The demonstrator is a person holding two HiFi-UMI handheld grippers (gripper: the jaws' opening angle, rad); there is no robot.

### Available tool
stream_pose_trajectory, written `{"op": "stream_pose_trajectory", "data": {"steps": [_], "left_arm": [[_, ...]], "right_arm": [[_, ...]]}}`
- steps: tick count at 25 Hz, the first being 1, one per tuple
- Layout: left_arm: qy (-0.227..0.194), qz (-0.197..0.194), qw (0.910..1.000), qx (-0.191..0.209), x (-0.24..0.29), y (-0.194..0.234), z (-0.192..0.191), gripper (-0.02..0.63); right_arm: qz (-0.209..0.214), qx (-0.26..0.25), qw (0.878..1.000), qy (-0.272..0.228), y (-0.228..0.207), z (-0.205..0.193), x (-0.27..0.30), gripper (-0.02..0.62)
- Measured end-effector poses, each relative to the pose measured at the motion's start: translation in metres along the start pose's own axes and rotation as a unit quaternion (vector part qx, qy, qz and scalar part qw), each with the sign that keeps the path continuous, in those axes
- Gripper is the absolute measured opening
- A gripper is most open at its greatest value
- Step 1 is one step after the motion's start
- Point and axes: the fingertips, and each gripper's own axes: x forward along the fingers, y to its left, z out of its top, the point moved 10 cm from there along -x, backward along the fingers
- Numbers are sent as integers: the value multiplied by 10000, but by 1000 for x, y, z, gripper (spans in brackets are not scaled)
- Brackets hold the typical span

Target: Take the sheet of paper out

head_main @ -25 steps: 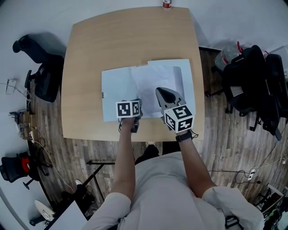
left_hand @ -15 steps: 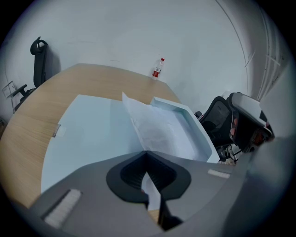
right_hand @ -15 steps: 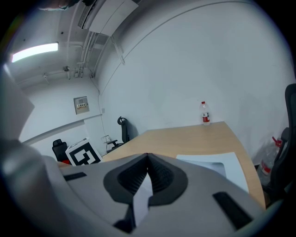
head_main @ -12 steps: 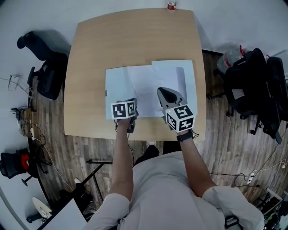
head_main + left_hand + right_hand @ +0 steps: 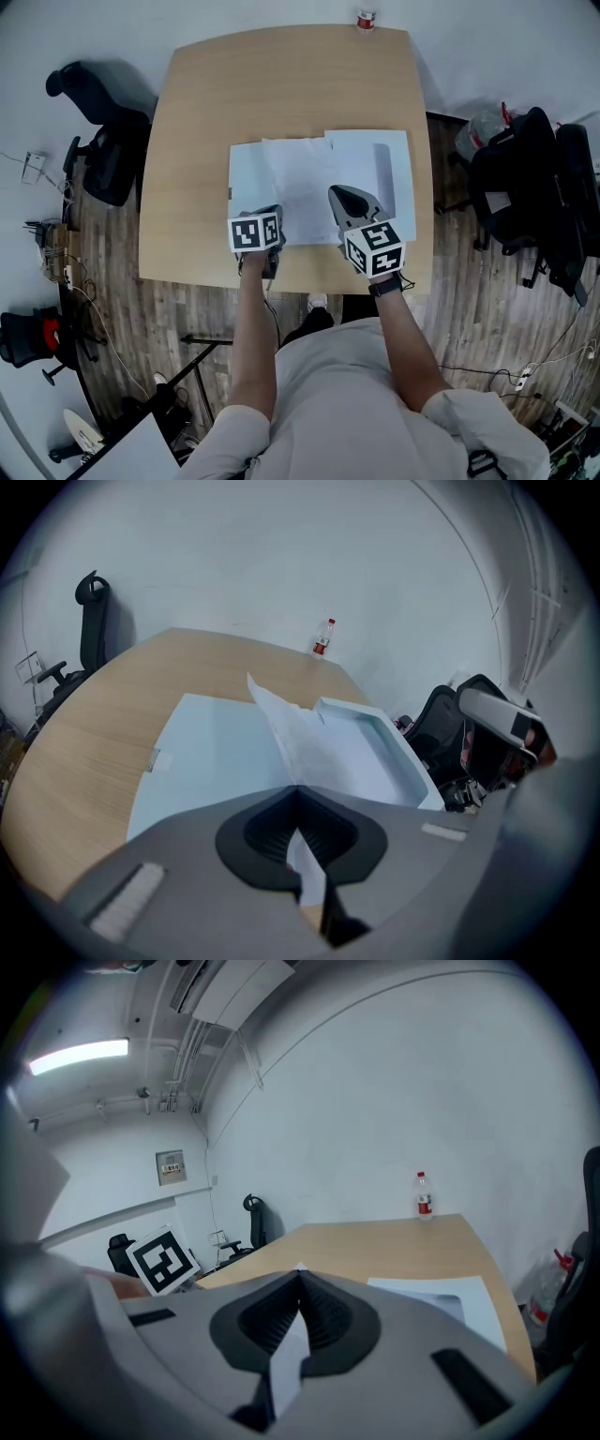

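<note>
Left gripper view: left gripper [image 5: 298, 794] jaws pinched the sheet of paper [image 5: 292, 735]; right gripper [image 5: 298, 1279] jaws clamped the folder [image 5: 445, 1296]. A slow, level pull seemed best.

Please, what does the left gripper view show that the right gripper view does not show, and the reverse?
Only the left gripper view: the left tool shut on the sheet of paper, which stands up from the open folder. Only the right gripper view: the right tool shut on a pale strip, the left tool's marker cube, a ceiling light. Both: the wooden table, the bottle at its far edge, and part of the folder.
</note>
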Motion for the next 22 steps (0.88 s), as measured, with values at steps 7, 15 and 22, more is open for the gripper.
{"op": "stream_pose_trajectory", "data": {"steps": [7, 15, 22], "left_arm": [[-253, -36, 9996, -100, -15, 6, -5, 8], [-721, -70, 9973, -93, -40, 5, -3, 8], [-1211, 56, 9925, 142, -72, -1, 5, 8]], "right_arm": [[-36, -89, 9999, -27, 12, 0, -6, 12], [-98, -246, 9995, -183, 29, 5, -18, 12], [-158, -409, 9983, -380, 46, 14, -32, 12]]}}
